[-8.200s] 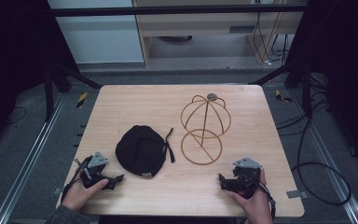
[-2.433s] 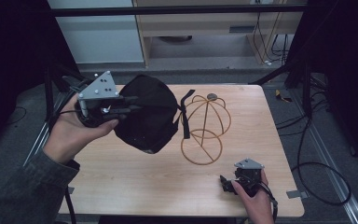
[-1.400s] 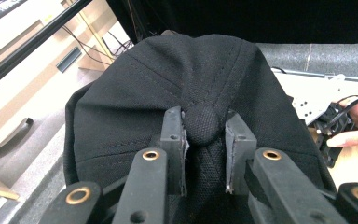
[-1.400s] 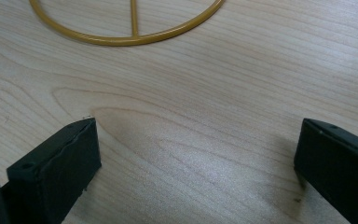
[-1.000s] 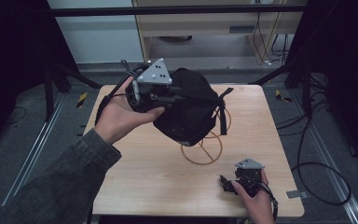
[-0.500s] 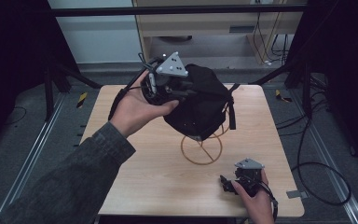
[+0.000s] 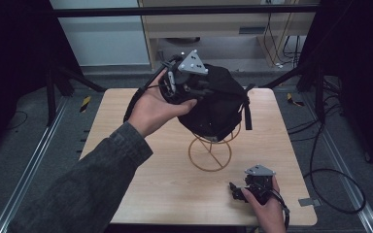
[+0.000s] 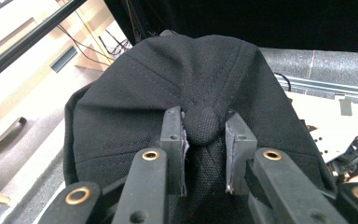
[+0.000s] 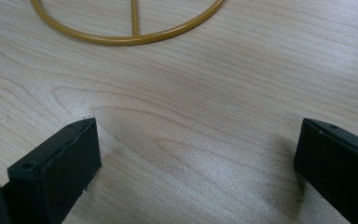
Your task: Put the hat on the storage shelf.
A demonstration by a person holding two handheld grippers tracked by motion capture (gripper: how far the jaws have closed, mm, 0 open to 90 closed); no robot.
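A black cap (image 7: 218, 104) hangs over the top of a gold wire stand (image 7: 210, 153), hiding its dome; the lower wires and base ring show beneath. My left gripper (image 7: 194, 90) is held from the cap's left side. In the left gripper view it (image 8: 204, 135) is shut on the cap's top button (image 8: 203, 122), with the crown (image 8: 135, 93) spreading around the jaws. My right gripper (image 7: 235, 190) rests on the table near the front right edge. Its jaws (image 9: 196, 154) stand wide open over bare wood, and the stand's base ring (image 9: 135, 37) lies just ahead.
The wooden table (image 7: 126, 121) ends a short way in front of the right hand. The cap's strap (image 7: 246, 109) dangles on the right side of the stand. Cables (image 7: 335, 189) lie on the floor to the right; a metal rail (image 7: 39, 160) runs along the left.
The left hand has carried the cap to the right, until it sits over the wire stand. The right hand and its gripper have stayed put.
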